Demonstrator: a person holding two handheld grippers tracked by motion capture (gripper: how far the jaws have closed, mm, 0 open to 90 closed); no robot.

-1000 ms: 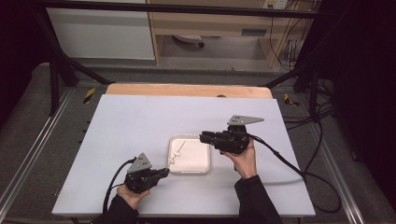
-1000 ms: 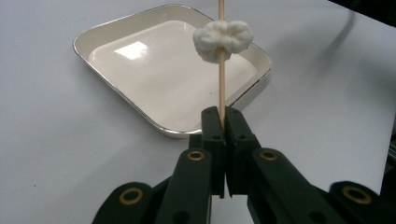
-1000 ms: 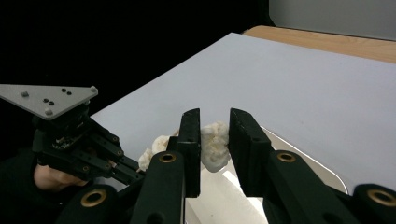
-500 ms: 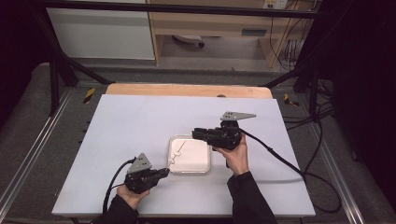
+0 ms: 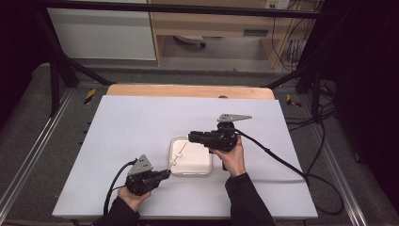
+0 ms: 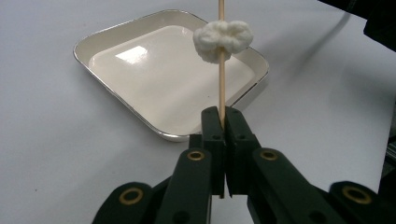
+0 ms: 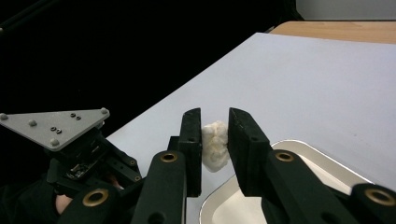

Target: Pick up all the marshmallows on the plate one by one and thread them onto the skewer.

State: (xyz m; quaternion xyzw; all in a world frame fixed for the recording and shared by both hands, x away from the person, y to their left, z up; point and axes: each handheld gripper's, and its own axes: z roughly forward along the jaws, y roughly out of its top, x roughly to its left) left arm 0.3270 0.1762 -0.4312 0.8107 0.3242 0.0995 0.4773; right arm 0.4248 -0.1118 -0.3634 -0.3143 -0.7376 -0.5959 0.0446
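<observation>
My left gripper [image 5: 165, 173] [image 6: 223, 114] sits near the table's front edge, shut on the lower end of a thin wooden skewer [image 6: 222, 88]. The skewer [image 5: 179, 151] slants up over the white tray [image 5: 202, 165]. A white puffy piece [image 6: 223, 41] is threaded on it partway up. My right gripper [image 5: 190, 137] [image 7: 215, 117] hovers over the tray's far edge, close to the skewer's tip. Its jaws are shut on a second white puffy piece [image 7: 215, 145].
The shallow tray [image 6: 116, 46] [image 7: 299, 148] lies at the middle of the white table [image 5: 141, 122]; its inside looks bare. Black cables trail from both grippers. A wooden strip [image 5: 188, 91] runs along the table's far edge.
My right gripper has moved left with its white piece, from beside the tray to over it, nearer the skewer's tip. The left gripper and skewer have stayed put.
</observation>
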